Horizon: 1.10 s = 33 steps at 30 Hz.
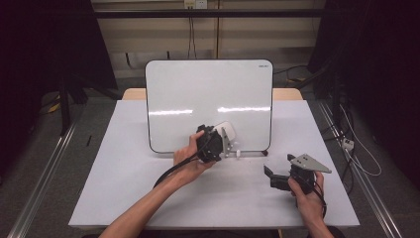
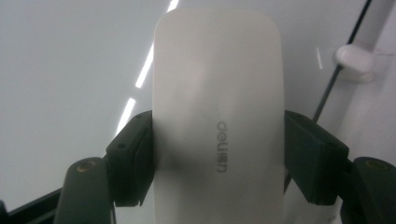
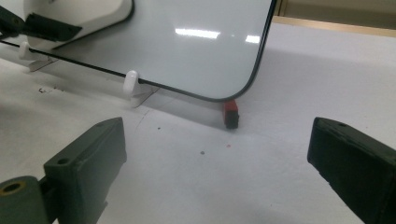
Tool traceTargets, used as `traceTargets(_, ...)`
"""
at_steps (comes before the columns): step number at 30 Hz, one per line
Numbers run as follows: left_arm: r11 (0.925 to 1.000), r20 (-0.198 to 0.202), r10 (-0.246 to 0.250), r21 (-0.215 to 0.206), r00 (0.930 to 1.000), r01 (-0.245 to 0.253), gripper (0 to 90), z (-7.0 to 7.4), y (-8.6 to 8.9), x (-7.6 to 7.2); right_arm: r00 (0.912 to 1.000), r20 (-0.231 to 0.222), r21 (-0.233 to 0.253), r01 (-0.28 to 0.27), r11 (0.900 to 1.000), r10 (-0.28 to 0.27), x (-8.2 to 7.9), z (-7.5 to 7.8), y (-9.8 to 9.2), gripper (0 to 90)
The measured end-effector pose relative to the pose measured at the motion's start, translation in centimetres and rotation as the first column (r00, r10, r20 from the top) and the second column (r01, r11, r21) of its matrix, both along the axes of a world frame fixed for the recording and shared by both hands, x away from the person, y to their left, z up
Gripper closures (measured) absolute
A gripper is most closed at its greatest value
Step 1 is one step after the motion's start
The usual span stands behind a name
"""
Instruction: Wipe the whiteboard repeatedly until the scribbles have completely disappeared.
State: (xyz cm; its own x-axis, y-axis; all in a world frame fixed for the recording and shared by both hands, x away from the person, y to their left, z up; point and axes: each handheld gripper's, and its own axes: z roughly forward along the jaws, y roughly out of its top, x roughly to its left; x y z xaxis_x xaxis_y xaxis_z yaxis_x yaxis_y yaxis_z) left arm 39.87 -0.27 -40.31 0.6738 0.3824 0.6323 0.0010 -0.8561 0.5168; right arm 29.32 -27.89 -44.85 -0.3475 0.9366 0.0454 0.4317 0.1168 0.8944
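Up front, our left gripper clamps a white oblong plastic eraser flat against the lower part of the upright glossy whiteboard; our right gripper, jaws spread wide, holds nothing above the white table.

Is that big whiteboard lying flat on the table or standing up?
Standing up, leaning back slightly. The whiteboard rests on its bottom edge on the table, held by small white clips along that edge.

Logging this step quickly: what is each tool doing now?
Left tool: closed on the white oblong plastic eraser.
Right tool: open, holding nothing.
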Motion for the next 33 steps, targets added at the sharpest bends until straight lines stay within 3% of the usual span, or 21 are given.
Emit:
traceTargets(6,0.9954,-0.012,0.067,-0.068,0.9977,-0.068,31.1,1.2,3.3,1.3,1.0,-0.001,0.0,0.001,1.0,-0.001,0.0,0.0,0.0,4.5)
traceTargets(13,0.9785,-0.031,0.133,-0.155,0.9906,-0.136,31.1,2.1,6.8,2.4,1.0,-0.001,0.0,0.003,1.0,-0.003,0.1,0.0,0.0,4.5)
traceTargets(15,0.9706,-0.056,0.144,-0.187,0.988,-0.152,31.1,2.3,7.4,2.6,1.0,-0.002,-0.002,0.004,1.0,-0.004,0.1,0.0,0.1,4.5)
traceTargets(20,0.9589,-0.078,0.148,-0.233,0.986,-0.162,31.2,2.5,8.0,2.7,1.0,0.002,-0.001,0.008,1.0,-0.008,0.2,0.0,0.2,4.6)
traceTargets(23,0.9497,-0.113,0.145,-0.263,0.983,-0.17,31.2,2.6,8.7,2.8,0.9999,0.003,0.0,0.01,1.0,-0.01,0.2,0.1,0.3,4.6)
traceTargets(25,0.9377,-0.127,0.146,-0.298,0.9811,-0.178,31.2,2.6,9.2,2.9,1.0,0.002,0.004,0.007,1.0,-0.007,0.2,0.1,0.3,4.5)
traceTargets(26,0.9365,-0.133,0.143,-0.303,0.9808,-0.177,31.2,2.6,9.5,2.9,1.0,0.004,0.004,0.005,1.0,-0.005,0.2,0.1,0.4,4.6)
traceTargets(27,0.9345,-0.135,0.143,-0.308,0.9805,-0.179,31.2,2.7,9.7,2.9,1.0,0.002,0.005,0.006,1.0,-0.006,0.2,0.1,0.4,4.6)
traceTargets(29,0.9236,-0.13,0.147,-0.337,0.9806,-0.183,31.2,3.0,10.2,2.8,1.0,0.005,0.003,0.006,1.0,-0.006,0.3,0.1,0.4,4.6)
traceTargets(33,0.9171,-0.115,0.146,-0.357,0.9826,-0.178,31.2,4.3,10.8,2.5,1.0,0.0,0.005,0.007,1.0,-0.007,0.4,0.1,0.4,4.6)
